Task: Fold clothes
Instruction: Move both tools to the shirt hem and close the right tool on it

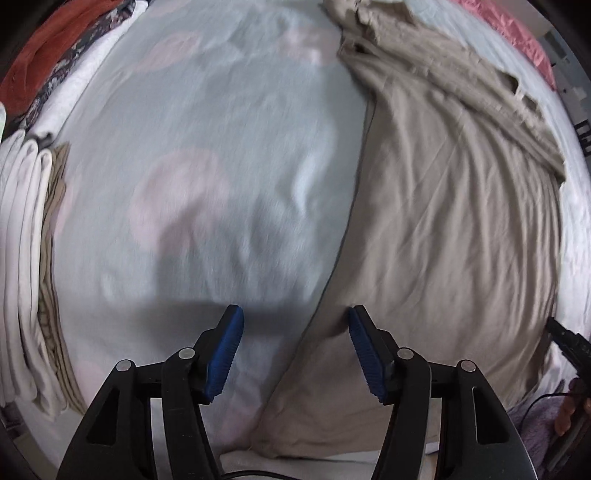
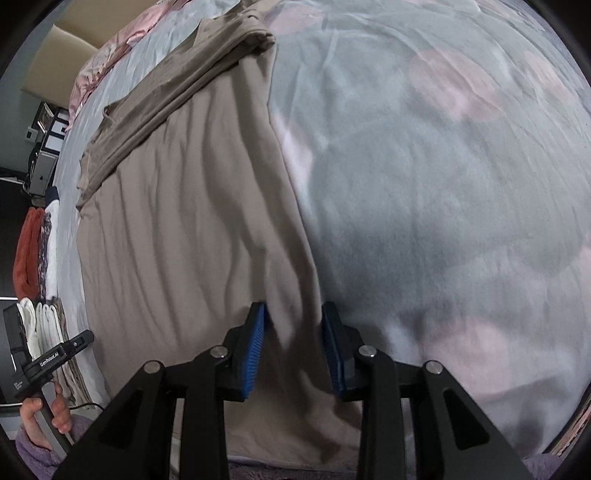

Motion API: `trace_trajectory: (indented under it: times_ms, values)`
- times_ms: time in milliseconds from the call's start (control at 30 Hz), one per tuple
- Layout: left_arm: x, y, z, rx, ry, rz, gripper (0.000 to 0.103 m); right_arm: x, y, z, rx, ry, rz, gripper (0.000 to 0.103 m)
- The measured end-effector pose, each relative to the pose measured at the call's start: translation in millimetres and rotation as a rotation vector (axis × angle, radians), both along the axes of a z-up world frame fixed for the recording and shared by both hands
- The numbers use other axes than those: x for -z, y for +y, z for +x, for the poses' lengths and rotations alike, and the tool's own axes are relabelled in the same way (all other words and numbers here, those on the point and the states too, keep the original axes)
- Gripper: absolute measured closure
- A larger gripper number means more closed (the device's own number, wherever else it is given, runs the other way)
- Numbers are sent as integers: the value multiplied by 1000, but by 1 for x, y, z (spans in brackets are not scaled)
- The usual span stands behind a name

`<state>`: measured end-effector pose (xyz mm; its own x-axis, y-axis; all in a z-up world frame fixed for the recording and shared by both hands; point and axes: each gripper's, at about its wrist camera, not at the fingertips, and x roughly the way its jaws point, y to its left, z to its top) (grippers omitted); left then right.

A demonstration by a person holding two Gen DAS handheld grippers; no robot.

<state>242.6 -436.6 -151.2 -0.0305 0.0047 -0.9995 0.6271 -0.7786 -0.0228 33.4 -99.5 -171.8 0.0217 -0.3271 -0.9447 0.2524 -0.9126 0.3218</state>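
A taupe garment [image 1: 443, 206] lies spread flat on the pale blue bed sheet [image 1: 221, 147], one sleeve [image 1: 443, 66] folded across its far end. My left gripper [image 1: 294, 317] is open and straddles the garment's left edge near the hem, one finger over sheet, one over cloth. In the right wrist view the same garment [image 2: 184, 221] fills the left half. My right gripper [image 2: 293, 314] stands open with the garment's right edge running between its blue pads [image 2: 255, 350], which do not pinch it.
Folded white clothes [image 1: 26, 240] and a rust-red cloth [image 1: 44, 48] are stacked along the bed's left side. A pink blanket [image 1: 517, 33] lies at the far end. A hand [image 2: 44, 410] holds the left gripper's body [image 2: 48, 360]. Shelving [image 2: 44, 147] stands beyond the bed.
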Motion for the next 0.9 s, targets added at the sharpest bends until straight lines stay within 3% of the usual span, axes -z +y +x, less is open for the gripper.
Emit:
trace_trajectory:
  times_ms: [300,533,567,700,767,900]
  values:
    - [0,4,12,3,2,11,43,-1,-11,17,-69,2,37,74]
    - [-7,1,23,-15,63,35,70,-5,-7,19,-48,7,-7,96]
    - [-8,3,23,-5,78,44,77,-5,-7,19,-45,10,-12,96]
    - [-10,17,18,67,123,98,85,-10,-8,20,-38,32,-15,98]
    - [-9,22,15,88,114,86,89,-11,-8,20,-30,38,-13,98]
    - [-17,21,18,80,170,102,97,-15,-7,20,-21,52,-24,98]
